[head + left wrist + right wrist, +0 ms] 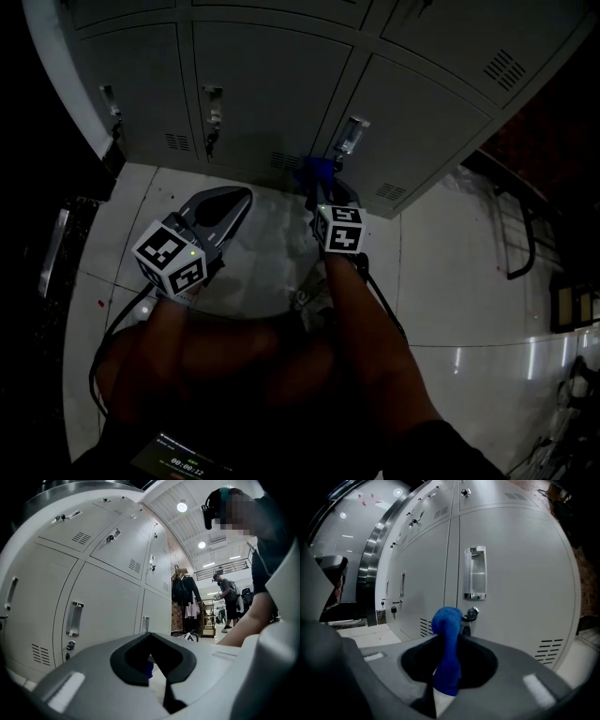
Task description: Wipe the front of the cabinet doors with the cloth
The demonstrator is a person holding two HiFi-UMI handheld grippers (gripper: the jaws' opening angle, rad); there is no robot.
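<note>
Cloth (447, 634), one, blue, clamped in the right tool (446, 667) of two; left tool (239, 199) closed, empty.

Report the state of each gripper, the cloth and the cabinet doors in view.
Left gripper: jaws shut, nothing between them.
Right gripper: jaws shut on the blue cloth.
Blue cloth: bunched, sticking up past the jaws.
Cabinet doors: all closed.
</note>
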